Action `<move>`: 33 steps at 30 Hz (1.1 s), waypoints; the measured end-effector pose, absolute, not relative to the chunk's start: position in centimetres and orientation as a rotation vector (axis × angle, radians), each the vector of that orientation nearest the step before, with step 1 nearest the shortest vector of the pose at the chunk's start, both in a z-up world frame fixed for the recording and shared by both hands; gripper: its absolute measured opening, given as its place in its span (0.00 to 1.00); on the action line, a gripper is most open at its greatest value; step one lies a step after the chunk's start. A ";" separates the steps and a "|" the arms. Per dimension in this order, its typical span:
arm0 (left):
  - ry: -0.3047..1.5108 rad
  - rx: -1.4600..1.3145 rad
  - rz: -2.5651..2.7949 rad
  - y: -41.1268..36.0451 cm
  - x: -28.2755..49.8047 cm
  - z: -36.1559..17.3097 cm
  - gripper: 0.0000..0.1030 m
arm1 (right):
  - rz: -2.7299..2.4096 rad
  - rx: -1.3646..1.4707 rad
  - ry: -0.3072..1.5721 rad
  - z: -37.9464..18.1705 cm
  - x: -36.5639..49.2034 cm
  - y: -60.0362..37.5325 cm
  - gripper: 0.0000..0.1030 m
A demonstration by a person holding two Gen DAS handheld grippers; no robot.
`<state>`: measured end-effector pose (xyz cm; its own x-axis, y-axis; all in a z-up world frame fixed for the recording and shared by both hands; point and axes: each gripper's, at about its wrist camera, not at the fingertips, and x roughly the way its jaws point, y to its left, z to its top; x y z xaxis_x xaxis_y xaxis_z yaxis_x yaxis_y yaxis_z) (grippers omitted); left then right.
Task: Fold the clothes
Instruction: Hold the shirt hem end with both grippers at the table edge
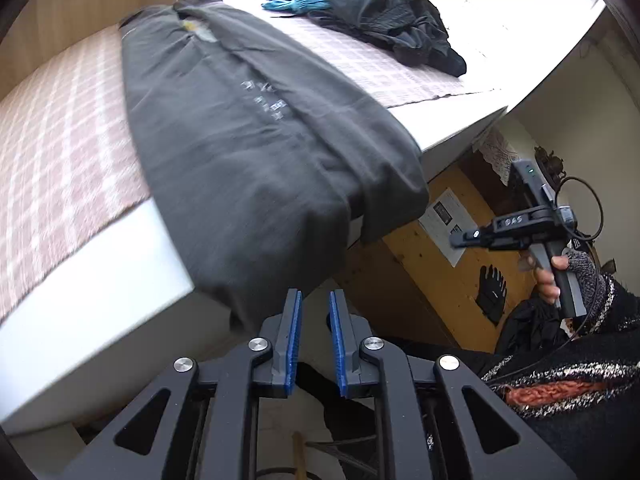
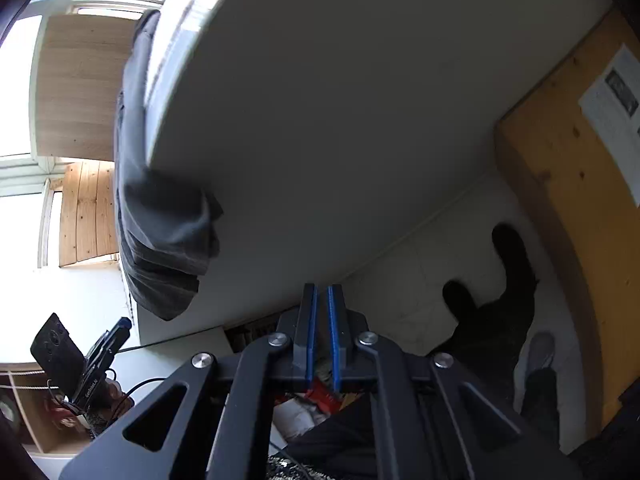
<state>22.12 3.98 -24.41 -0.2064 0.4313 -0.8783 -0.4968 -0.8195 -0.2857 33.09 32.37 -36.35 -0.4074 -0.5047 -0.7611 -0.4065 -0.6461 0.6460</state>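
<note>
Hanging off the near edge of the table (image 1: 100, 264), the dark grey shirt (image 1: 248, 136) lies lengthwise on the checked cloth (image 1: 56, 136), its sides already turned in, its lower end drooping past the rim. Both tools are off it: the left gripper (image 1: 314, 312) sits just short of the hanging hem with its blue pads a little apart and nothing between them, and the right gripper (image 2: 320, 304) is held low beside the table with its pads nearly together, also empty. To my eye the next fold wants both tools pinching the two hanging corners evenly, then lifting the hem up towards the collar without dragging the shirt sideways. Only the left view shows the tabletop and the waiting pile of dark clothes (image 1: 384, 12); the right view shows the shirt's drooping end from beneath.
</note>
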 end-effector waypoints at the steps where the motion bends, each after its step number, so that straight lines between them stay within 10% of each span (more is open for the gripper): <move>1: 0.066 -1.489 2.068 3.1 22.4 -25.1 0.16 | -2.268 1.640 -1.198 -35.4 32.3 32.4 0.22; 9: 0.005 -1.525 2.105 1.2 21.2 -29.7 0.22 | -2.363 1.540 -0.409 -32.2 27.3 28.3 0.32; 15: -0.018 -1.496 2.096 3.1 19.9 -30.7 0.24 | -2.278 1.577 -0.220 -33.9 24.7 26.9 0.32; 21: -0.060 -1.466 2.055 3.5 19.5 -31.1 0.10 | -2.219 1.554 -0.175 -34.6 22.8 24.7 0.32; 24: -0.131 -1.429 2.005 3.4 19.4 -30.2 0.07 | -2.154 1.558 -0.253 -33.6 23.1 27.4 0.08; 33: -0.326 -1.253 1.919 2.1 20.5 -23.6 0.07 | -2.050 1.350 -0.546 -26.1 23.4 29.2 0.08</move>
